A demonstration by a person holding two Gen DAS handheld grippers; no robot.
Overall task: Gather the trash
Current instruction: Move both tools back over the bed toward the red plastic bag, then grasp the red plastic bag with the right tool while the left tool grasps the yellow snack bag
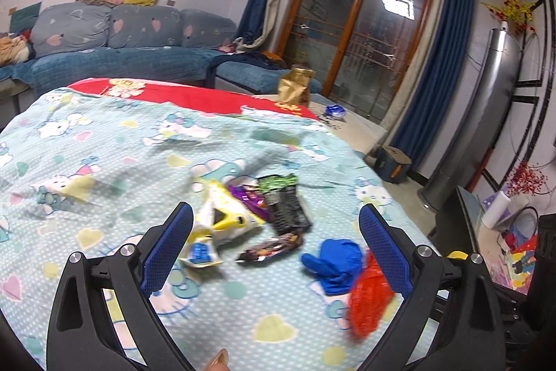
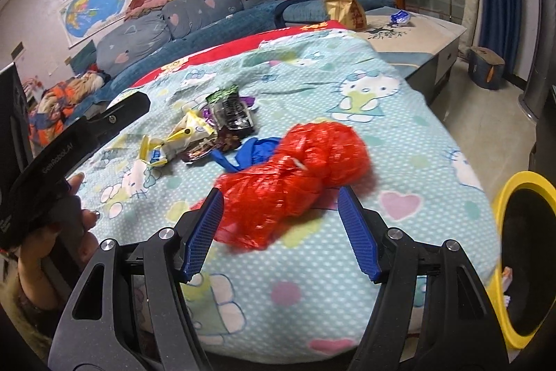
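Trash lies on a light blue cartoon blanket (image 1: 104, 134). A red mesh bag (image 2: 292, 179) lies between the open fingers of my right gripper (image 2: 279, 218), untouched by the pads as far as I can tell. It also shows in the left wrist view (image 1: 368, 298). A blue crumpled glove (image 1: 333, 263) lies beside it. My left gripper (image 1: 276, 232) is open above a yellow-white wrapper (image 1: 222, 225), a dark brown wrapper (image 1: 271, 247), and a black-green packet (image 1: 285, 204). The same pile shows in the right wrist view (image 2: 208, 131).
A yellow-rimmed bin (image 2: 524, 252) stands at the bed's right edge. A gold bag (image 1: 295, 86) and a blue wrapper (image 1: 335, 110) sit on a low table beyond the blanket. A blue sofa (image 1: 121, 58) runs along the back. My left gripper's body (image 2: 69, 141) shows at left.
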